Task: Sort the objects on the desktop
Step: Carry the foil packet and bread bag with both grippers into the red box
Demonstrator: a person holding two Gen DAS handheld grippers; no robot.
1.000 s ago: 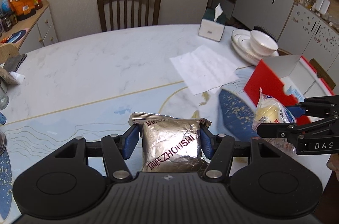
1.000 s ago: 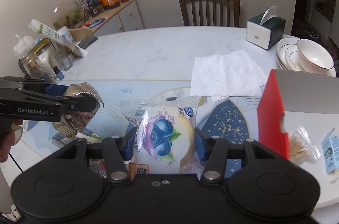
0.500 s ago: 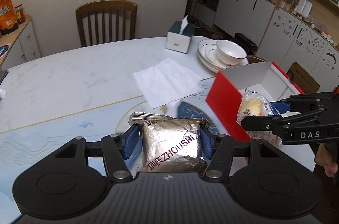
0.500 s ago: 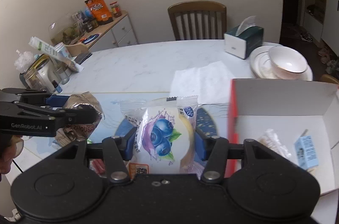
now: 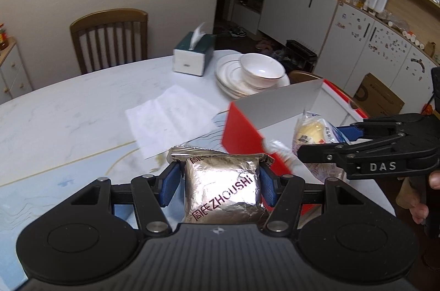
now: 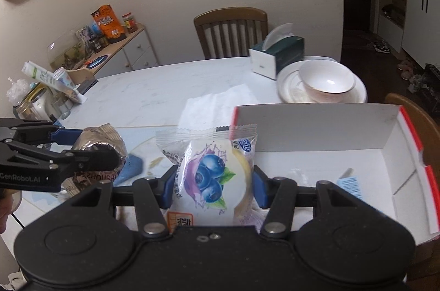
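My left gripper (image 5: 220,181) is shut on a silver foil snack packet (image 5: 222,189) printed ZHOUSHI, held above the table just left of the red and white box (image 5: 242,131). It also shows in the right wrist view (image 6: 99,150). My right gripper (image 6: 213,183) is shut on a blueberry cake packet (image 6: 211,178), held over the near left corner of the open box (image 6: 316,126). That packet shows in the left wrist view (image 5: 313,134) over the box. A small blue sachet (image 6: 353,185) lies inside the box.
A white paper sheet (image 5: 170,120) lies on the marble table (image 5: 68,112). A stack of plates with a bowl (image 5: 261,68) and a green tissue box (image 5: 194,54) stand behind it. A wooden chair (image 5: 110,38) is at the far side. Jars and packets crowd the table's left edge (image 6: 46,98).
Both grippers have moved to the right with their packets. The box now lies close in front, and the blueberry packet is over its corner.
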